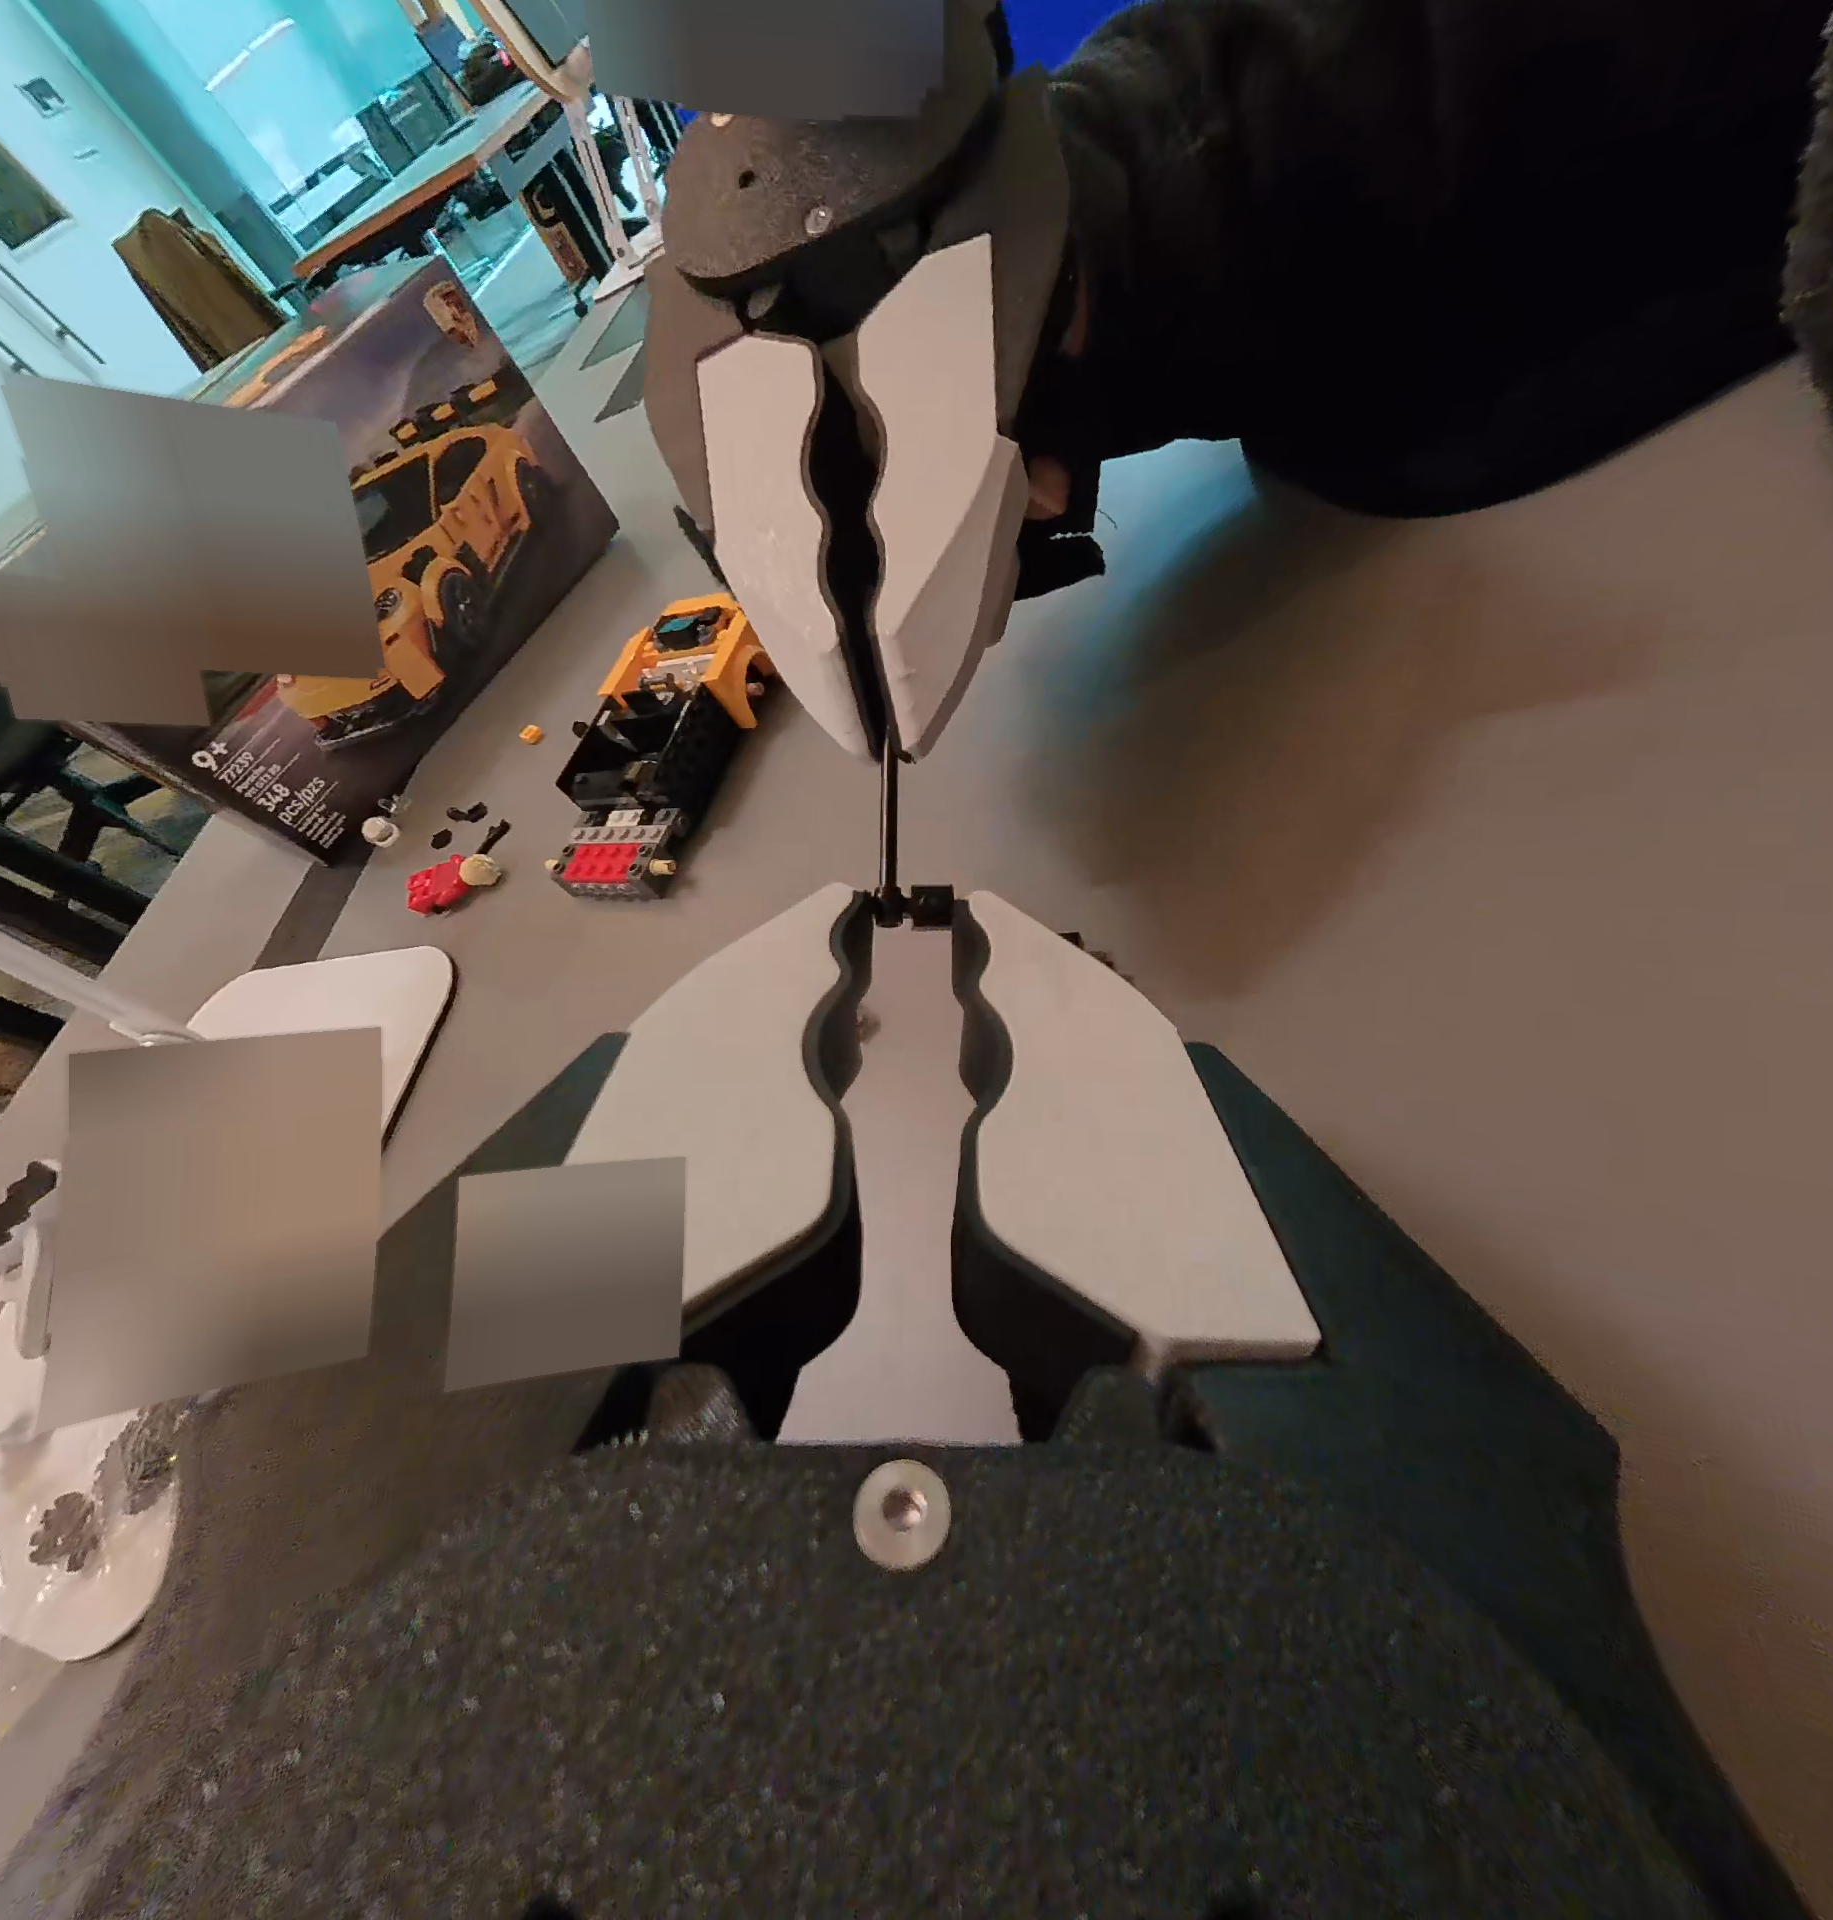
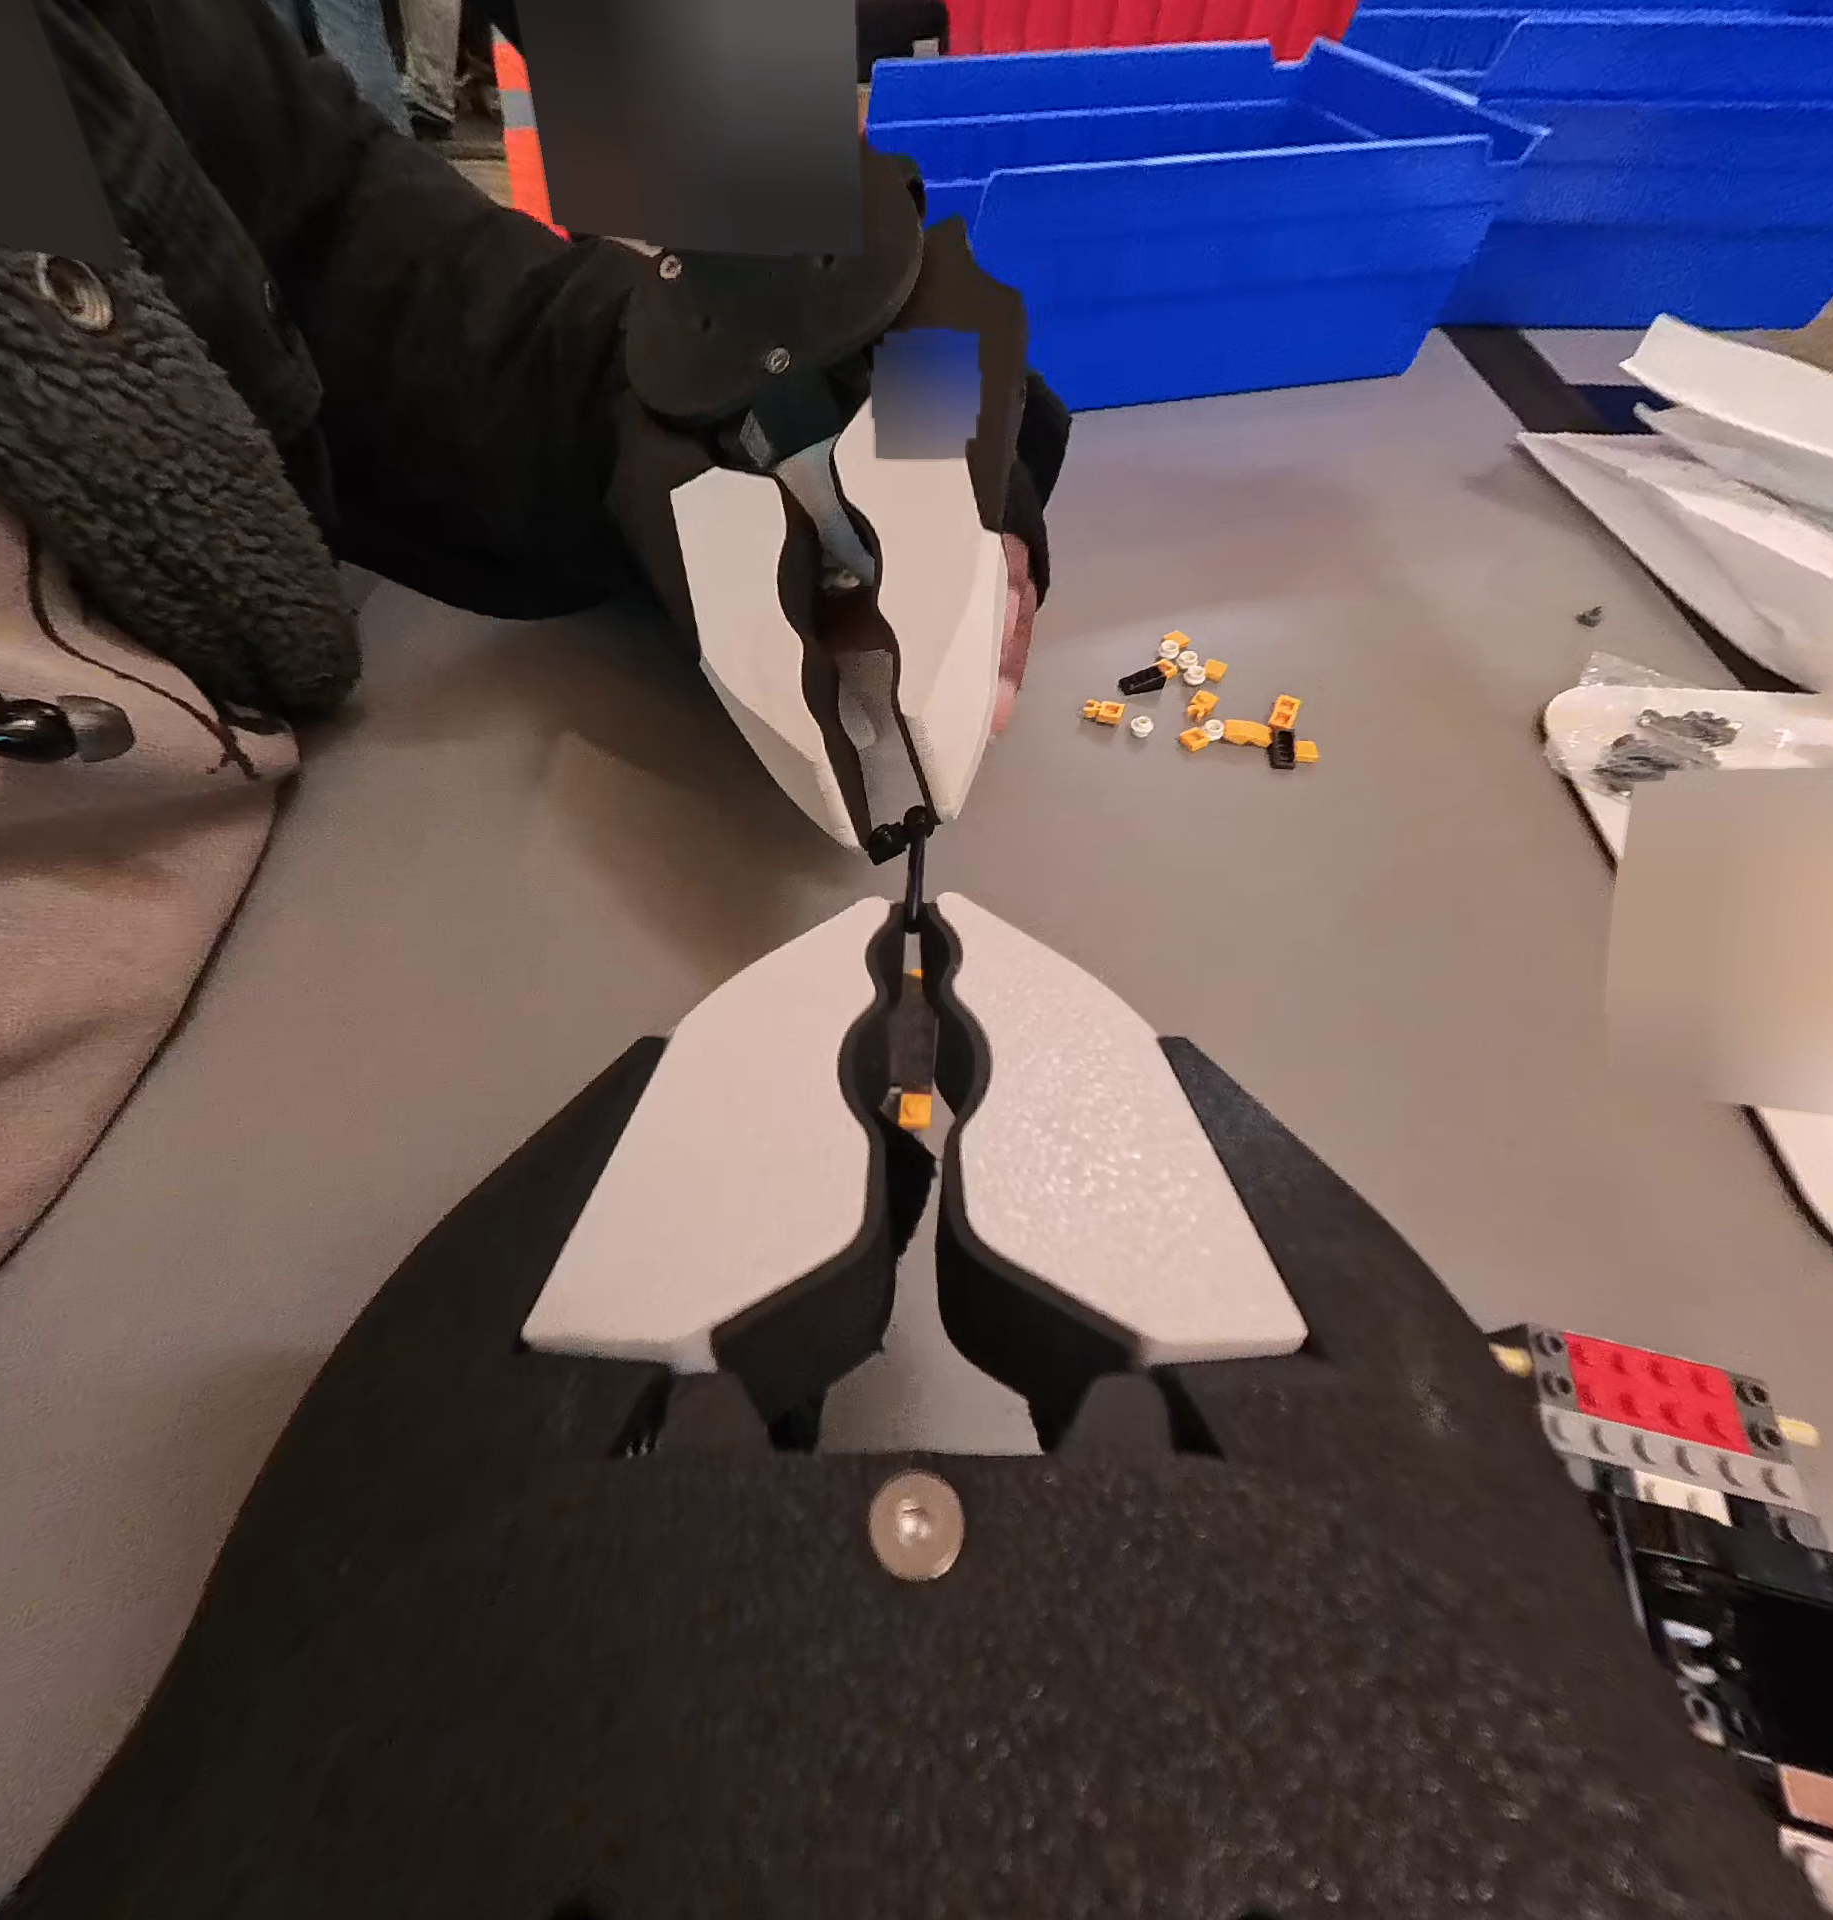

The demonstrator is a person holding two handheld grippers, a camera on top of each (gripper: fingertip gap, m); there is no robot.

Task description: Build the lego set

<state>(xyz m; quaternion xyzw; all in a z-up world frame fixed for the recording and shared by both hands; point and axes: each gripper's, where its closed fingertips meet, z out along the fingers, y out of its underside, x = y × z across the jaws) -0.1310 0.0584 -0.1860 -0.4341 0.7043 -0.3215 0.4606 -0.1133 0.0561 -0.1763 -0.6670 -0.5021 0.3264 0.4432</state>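
Note:
My left gripper (image 1: 910,902) is shut on a small black connector piece (image 1: 931,906) at its tips. My right gripper (image 2: 917,912) faces it tip to tip and is shut on a long black piece with orange ends (image 2: 914,1049). A thin black bar (image 1: 890,821) runs from the right gripper's tips to the connector. Both grippers hover just above the grey table (image 1: 1411,831). The right gripper also shows in the left wrist view (image 1: 896,743), and the left gripper shows in the right wrist view (image 2: 904,826). The partly built orange and black car (image 1: 663,748) lies behind them, to the left.
The set's box (image 1: 424,582) stands at the back left, with loose red and black pieces (image 1: 455,873) in front of it. A cluster of small orange, white and black pieces (image 2: 1213,707) lies on the table. Blue bins (image 2: 1203,208) and white bags (image 2: 1722,499) stand beyond. A person's dark sleeves reach in. Only a small space, under 4 cm, lies between the two pairs of fingers.

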